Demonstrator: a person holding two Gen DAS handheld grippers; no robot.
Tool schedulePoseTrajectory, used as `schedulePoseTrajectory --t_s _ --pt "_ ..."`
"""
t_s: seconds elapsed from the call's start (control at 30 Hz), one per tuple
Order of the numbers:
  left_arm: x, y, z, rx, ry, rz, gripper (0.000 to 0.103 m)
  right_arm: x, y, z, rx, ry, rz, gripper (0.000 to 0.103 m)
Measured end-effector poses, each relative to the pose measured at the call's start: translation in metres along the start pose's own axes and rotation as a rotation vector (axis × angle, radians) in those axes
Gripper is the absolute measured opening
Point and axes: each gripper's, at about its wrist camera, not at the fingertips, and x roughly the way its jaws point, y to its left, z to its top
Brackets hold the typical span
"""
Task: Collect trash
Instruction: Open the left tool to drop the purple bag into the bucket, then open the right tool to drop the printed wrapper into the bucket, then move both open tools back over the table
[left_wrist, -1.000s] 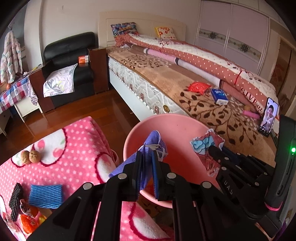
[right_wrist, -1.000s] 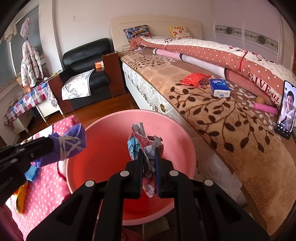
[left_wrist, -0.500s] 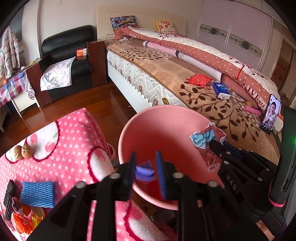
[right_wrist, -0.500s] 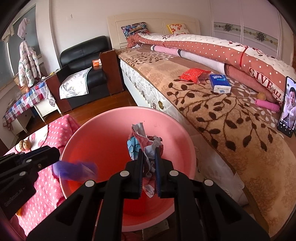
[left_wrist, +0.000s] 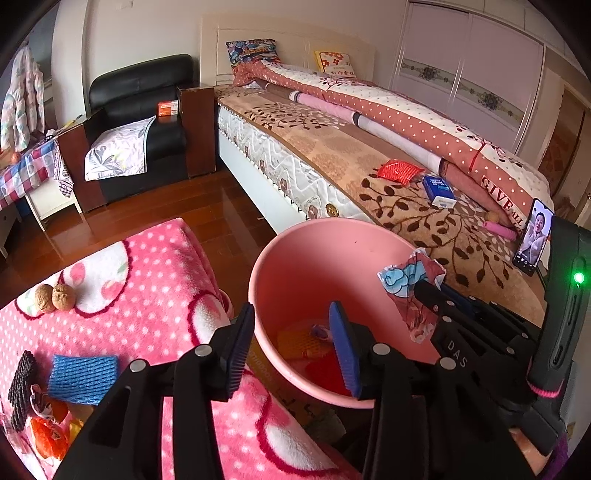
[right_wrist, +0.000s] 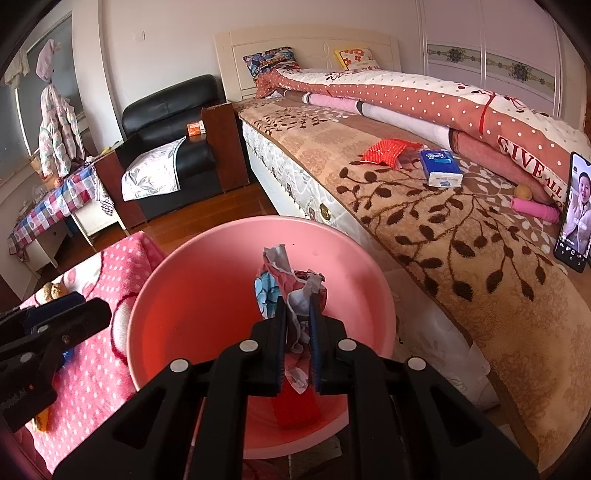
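right wrist | right gripper (right_wrist: 297, 325) clenched on crumpled wrapper (right_wrist: 291, 288) | left gripper (left_wrist: 291, 334) opening, empty, over pink basin (left_wrist: 317, 251)

Home bedroom, lived in. A made bed (right_wrist: 424, 229) runs ahead and right of the right gripper (right_wrist: 297, 314), with a leaf-patterned brown blanket, a rolled polka-dot quilt (right_wrist: 424, 99) and two pillows (right_wrist: 271, 61) against a cream headboard. Built-in wardrobe doors (right_wrist: 491, 55) line the far wall beyond it. Ahead and left: a black leather armchair (right_wrist: 166, 122) with a cloth draped over the seat, wood floor (left_wrist: 147, 206), clothes hanging by a window (right_wrist: 55, 129). A tissue pack (right_wrist: 441, 168) and a propped phone (right_wrist: 574, 214) sit on the bed.
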Motion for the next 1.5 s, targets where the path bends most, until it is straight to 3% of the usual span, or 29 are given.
schedulePoseTrajectory --t_s 0.1,0.17,0.27,0.6,0.87,1.2,1.5 --pt "-0.006 0.002 -0.003 0.000 -0.005 0.000 0.044 -0.001 0.002 0.001 0.000 0.007 0.008 0.013" --pt "-0.011 0.005 -0.005 -0.005 -0.009 -0.003 0.044 -0.003 0.002 0.001 0.002 0.008 0.013 0.030" --pt "-0.018 0.008 -0.007 -0.014 -0.019 -0.004 0.044 -0.011 0.004 0.001 0.007 -0.015 0.027 0.037" --pt "-0.048 0.026 -0.019 -0.055 -0.062 0.006 0.046 -0.031 0.015 -0.002 -0.010 -0.043 0.049 0.037" --pt "-0.067 0.055 -0.045 -0.103 -0.060 0.055 0.046 -0.045 0.034 -0.012 -0.018 -0.027 0.140 0.037" --pt "-0.101 0.101 -0.087 -0.133 -0.076 0.166 0.046 -0.051 0.080 -0.038 -0.058 0.048 0.268 0.037" --pt "-0.139 0.155 -0.133 -0.181 -0.092 0.324 0.046 -0.046 0.118 -0.057 -0.100 0.129 0.358 0.037"
